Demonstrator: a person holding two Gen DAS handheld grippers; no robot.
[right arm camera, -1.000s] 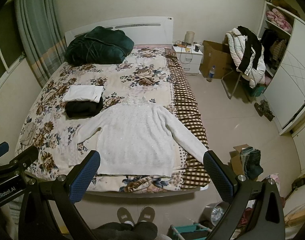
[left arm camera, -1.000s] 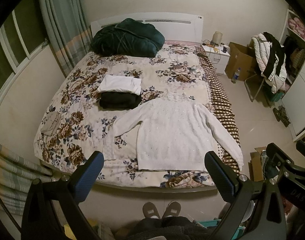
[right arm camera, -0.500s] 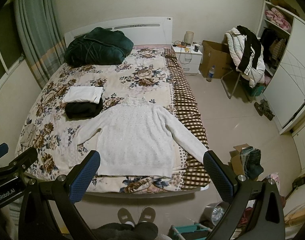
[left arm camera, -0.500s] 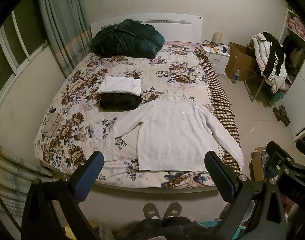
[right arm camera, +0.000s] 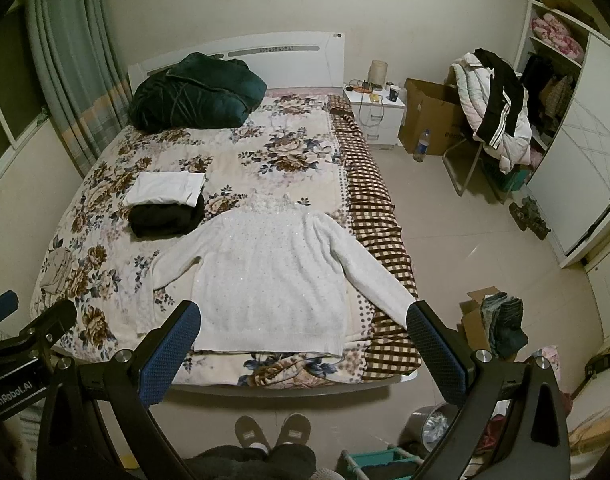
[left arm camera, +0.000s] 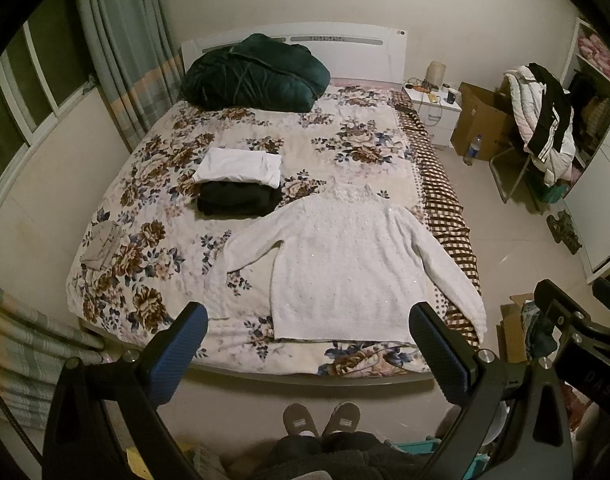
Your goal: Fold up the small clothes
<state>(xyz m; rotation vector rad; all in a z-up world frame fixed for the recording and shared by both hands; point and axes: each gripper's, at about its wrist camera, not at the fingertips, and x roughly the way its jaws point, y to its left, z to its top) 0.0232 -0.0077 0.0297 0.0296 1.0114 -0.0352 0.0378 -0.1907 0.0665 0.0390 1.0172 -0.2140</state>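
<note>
While held high above the foot of the bed (left arm camera: 153, 184), left gripper (left arm camera: 305, 344) spread wide, grasping nothing, blue-padded fingers (left arm camera: 177, 352) well apart at 7 and 5 o'clock of the left wrist view. Right gripper (right arm camera: 301, 344) likewise released and empty, fingers framing the lower edge of the right wrist view.

Spread flat on the floral bedspread, at the centre of both views: white sweater (left arm camera: 341, 264), collar toward 12 o'clock, hem toward 6 o'clock near the bed's foot edge. One sleeve angled out toward 8 o'clock, bent back on itself; the other stretched toward 4 o'clock, across the brown checked blanket (left arm camera: 445, 208) and over the bed's side. Well apart from both grippers, untouched.

Just beyond the sweater's shoulder, toward 10 o'clock: folded black garment (left arm camera: 237, 200), with a folded white garment (left arm camera: 241, 166) lying partly on its far edge. Near the bed's left edge at 9 o'clock, a small greyish cloth (left arm camera: 103, 246), too flat and dim to identify further. At 12 o'clock, against the white headboard (left arm camera: 385, 48), a dark green quilt (left arm camera: 253, 76) bundled up.

Beside the bed at 1 o'clock, a white nightstand (left arm camera: 437, 114), then a cardboard box (left arm camera: 481, 120), then a chair heaped with jackets (left arm camera: 545, 120) at 2 o'clock. At 6 o'clock, a person's slippers (left arm camera: 321, 420) on the floor, toes pointing at the bed.
</note>
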